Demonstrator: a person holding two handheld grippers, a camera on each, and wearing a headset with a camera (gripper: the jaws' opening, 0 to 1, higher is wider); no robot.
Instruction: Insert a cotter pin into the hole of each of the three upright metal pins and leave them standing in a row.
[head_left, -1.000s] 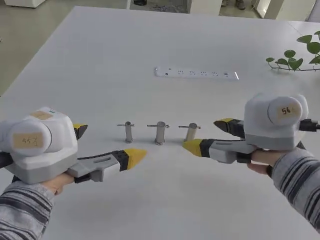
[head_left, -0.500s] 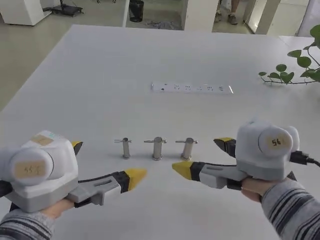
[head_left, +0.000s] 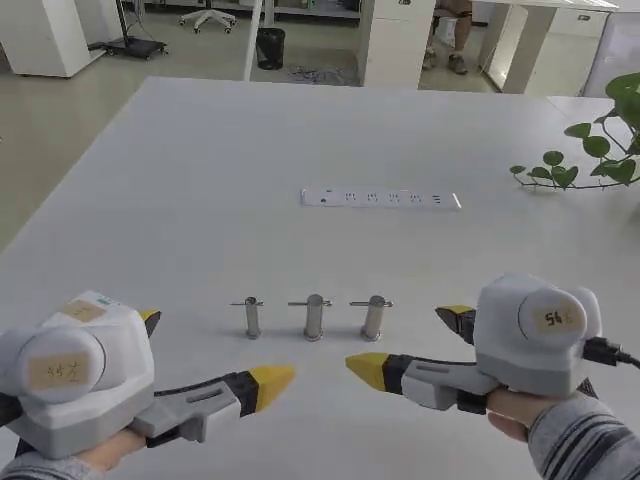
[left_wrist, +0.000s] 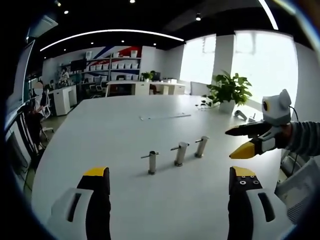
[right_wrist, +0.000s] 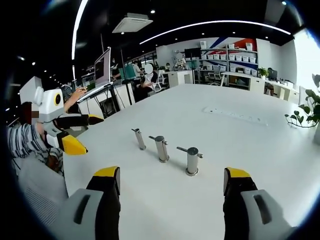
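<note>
Three upright metal pins stand in a row on the white table: the left pin, the middle pin and the right pin. Each has a thin cotter pin crossing its top. My left gripper is open and holds nothing, in front of the row and to its left. My right gripper is open too, in front and to the right. In the left gripper view the pins stand beyond my open jaws. In the right gripper view the pins stand ahead of the open gripper.
A white power strip lies further back on the table. A leafy plant reaches in at the right edge. Beyond the far edge are office floor, chairs and desks, with people seated to one side.
Both grippers have drawn back toward me, away from the row; the right one's yellow tip has left the right pin's side. The pins stand unchanged. The head camera has tilted up.
</note>
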